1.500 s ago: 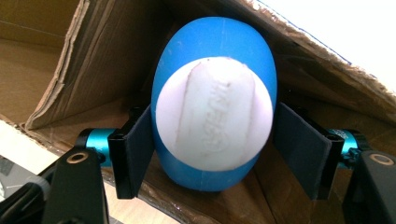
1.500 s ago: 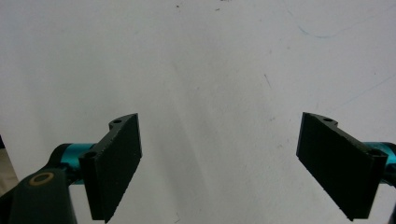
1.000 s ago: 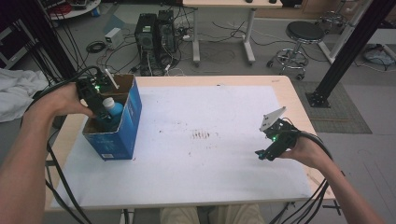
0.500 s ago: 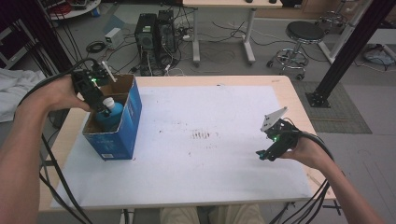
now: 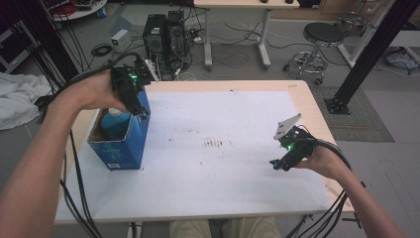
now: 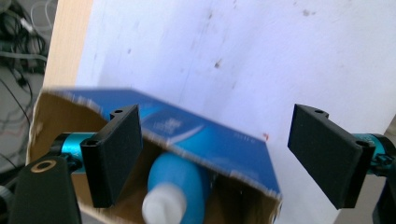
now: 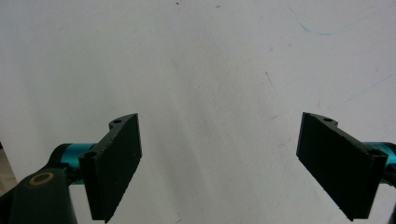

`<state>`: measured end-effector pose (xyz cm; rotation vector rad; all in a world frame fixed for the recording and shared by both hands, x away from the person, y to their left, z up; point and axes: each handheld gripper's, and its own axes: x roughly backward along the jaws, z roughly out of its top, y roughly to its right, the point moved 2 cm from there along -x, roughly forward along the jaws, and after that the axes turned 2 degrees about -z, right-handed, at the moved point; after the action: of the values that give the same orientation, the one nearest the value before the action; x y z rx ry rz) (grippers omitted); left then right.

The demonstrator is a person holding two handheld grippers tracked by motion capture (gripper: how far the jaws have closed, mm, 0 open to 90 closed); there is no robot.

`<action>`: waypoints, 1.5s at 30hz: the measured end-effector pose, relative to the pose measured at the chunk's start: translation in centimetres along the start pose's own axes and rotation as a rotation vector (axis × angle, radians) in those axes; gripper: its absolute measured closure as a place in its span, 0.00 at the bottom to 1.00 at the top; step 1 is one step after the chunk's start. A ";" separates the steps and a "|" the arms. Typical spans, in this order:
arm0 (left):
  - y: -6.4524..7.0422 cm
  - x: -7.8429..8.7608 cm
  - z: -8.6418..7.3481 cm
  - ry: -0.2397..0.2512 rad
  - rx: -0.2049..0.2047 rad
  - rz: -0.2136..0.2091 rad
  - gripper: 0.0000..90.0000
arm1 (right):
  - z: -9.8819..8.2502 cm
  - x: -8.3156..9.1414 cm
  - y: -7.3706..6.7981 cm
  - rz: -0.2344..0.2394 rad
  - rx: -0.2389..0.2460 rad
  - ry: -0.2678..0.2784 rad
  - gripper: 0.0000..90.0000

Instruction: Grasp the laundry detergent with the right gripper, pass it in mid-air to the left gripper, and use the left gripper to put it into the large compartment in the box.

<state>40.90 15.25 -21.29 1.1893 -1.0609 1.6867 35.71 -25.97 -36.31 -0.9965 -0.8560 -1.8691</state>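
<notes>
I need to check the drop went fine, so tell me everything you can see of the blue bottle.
The blue bottle is smooth, plastic-looking, with a white cap. It sits inside the open blue cardboard box at the table's left side, cap end towards the opening. Its lower part is hidden by the box walls. Nothing grips it.

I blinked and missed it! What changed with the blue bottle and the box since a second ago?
The left hand-held gripper let go of the blue bottle: its jaws have just been opening, with nothing between them now, and it lifted up out of the blue box. The bottle stayed standing in the box. The right hand-held gripper stayed open in place.
</notes>
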 end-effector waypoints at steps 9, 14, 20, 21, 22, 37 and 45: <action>2.8 -2.8 4.0 0.014 -0.091 -0.046 0.18 | 0.5 0.2 0.3 -0.013 0.005 -0.007 0.15; 4.2 -4.9 5.5 0.015 -0.111 -0.067 0.18 | 0.9 0.8 0.4 -0.023 0.014 -0.008 0.15; 5.5 -8.3 6.1 -0.014 -0.119 -0.090 0.18 | 1.3 1.3 0.9 -0.035 0.019 -0.017 0.15; 5.7 -8.8 6.2 -0.019 -0.118 -0.092 0.18 | 1.4 1.4 1.0 -0.035 0.018 -0.016 0.15; 5.9 -9.3 6.2 -0.025 -0.115 -0.096 0.18 | 1.5 1.4 1.1 -0.038 0.018 -0.016 0.15; 7.4 -11.4 6.2 -0.015 -0.111 -0.117 0.18 | 2.0 1.1 1.7 -0.038 0.021 -0.023 0.15; 7.7 -11.5 6.5 -0.013 -0.118 -0.128 0.18 | 1.9 1.3 1.7 -0.041 0.018 -0.024 0.15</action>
<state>38.47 5.04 -32.36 1.1687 -1.0540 1.4998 37.37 -25.55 -34.01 -0.9988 -0.9121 -1.8836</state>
